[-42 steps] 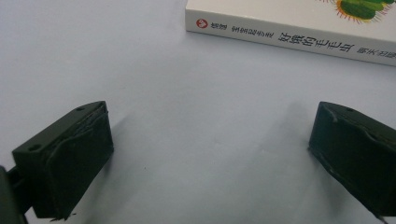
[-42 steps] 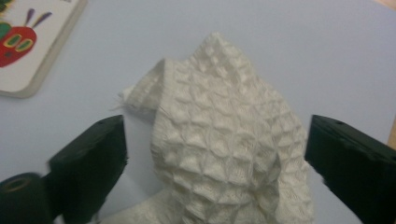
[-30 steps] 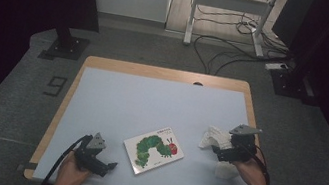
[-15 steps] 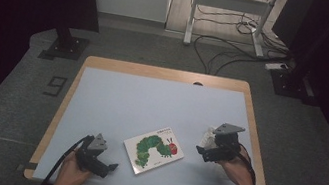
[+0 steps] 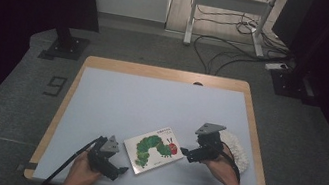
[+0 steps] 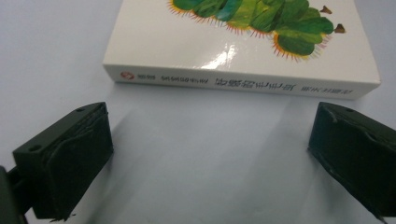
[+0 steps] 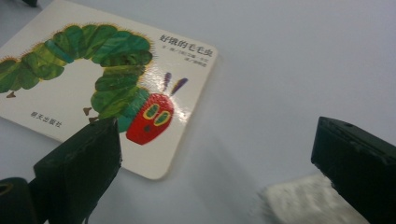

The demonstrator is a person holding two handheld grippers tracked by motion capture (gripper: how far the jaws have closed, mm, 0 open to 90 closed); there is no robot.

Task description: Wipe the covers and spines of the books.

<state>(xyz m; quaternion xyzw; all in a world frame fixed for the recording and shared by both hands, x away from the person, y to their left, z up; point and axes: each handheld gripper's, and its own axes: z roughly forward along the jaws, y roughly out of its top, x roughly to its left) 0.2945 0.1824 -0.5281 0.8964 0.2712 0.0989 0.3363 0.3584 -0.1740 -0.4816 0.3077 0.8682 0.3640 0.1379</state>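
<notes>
- Item: white, glossy board book with a green caterpillar and red face on its cover (image 5: 155,149) — it lies flat, cover up, on the pale blue table top (image 5: 150,105), near the front edge and between our two grippers.
- Build, as we judge it: thick stiff card, light for its bulk, not fragile. The cover throws back glare in the left gripper view (image 6: 243,37), so we expect it to be slippery under the pads.
- Left gripper (image 5: 115,169): jaws spread wide with nothing between them, facing the printed spine, which sits just beyond the tips and is not touched.
- Right gripper (image 5: 186,153): jaws likewise spread and empty, held near the corner by the caterpillar's head; one jaw overlaps the cover edge in the right gripper view (image 7: 112,88), and we cannot tell whether it touches.
- Adjacent: white fluffy round pad (image 5: 238,149), just behind the right gripper, apart from the book.
- Where to take hold, in our view: lying flat, the book offers no gap beneath — we would pinch across the thickness at a rounded corner or the spine, or tip one edge up first; a pinch on the flat glossy faces may slide.
</notes>
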